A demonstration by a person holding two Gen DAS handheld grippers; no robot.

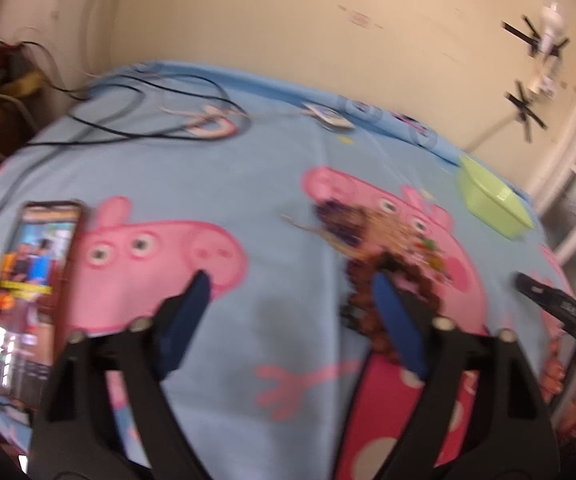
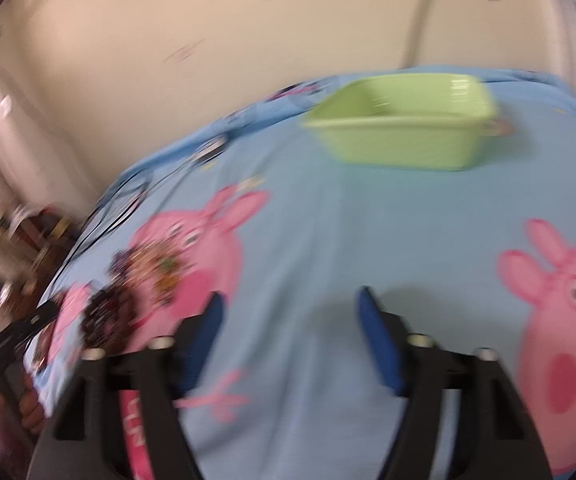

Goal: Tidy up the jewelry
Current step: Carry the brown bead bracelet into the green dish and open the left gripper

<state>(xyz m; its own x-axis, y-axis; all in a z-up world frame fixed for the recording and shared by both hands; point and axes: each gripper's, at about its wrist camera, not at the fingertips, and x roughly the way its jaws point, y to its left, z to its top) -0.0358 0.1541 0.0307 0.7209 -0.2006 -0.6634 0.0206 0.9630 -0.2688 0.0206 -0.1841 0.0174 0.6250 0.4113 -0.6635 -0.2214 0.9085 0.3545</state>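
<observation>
Jewelry [image 1: 383, 256] lies in a tangled heap on the blue cartoon-print sheet of the bed [image 1: 248, 184], just ahead of my left gripper [image 1: 291, 284], whose blue pads are spread wide with nothing between them. One pad overlaps the brown beads nearest me, though the blur hides whether it touches them. From the right wrist view, my right gripper [image 2: 288, 304] is likewise spread and empty over bare sheet, with the heap off to its left.

I judge the pile light, limp and prone to snagging: beaded strands, dark purple and gold bits, all knotted together. A pinch on one thick bead strand at the heap's near rim seems the safest hold, lifted slowly so the rest can slip free rather than drag.

A phone [image 1: 28, 292] rests near the bed's left edge. Farther on, the green bin [image 2: 403, 120] sits toward the far right edge, seemingly empty, and black cables [image 1: 148, 120] trail across the far left corner.
</observation>
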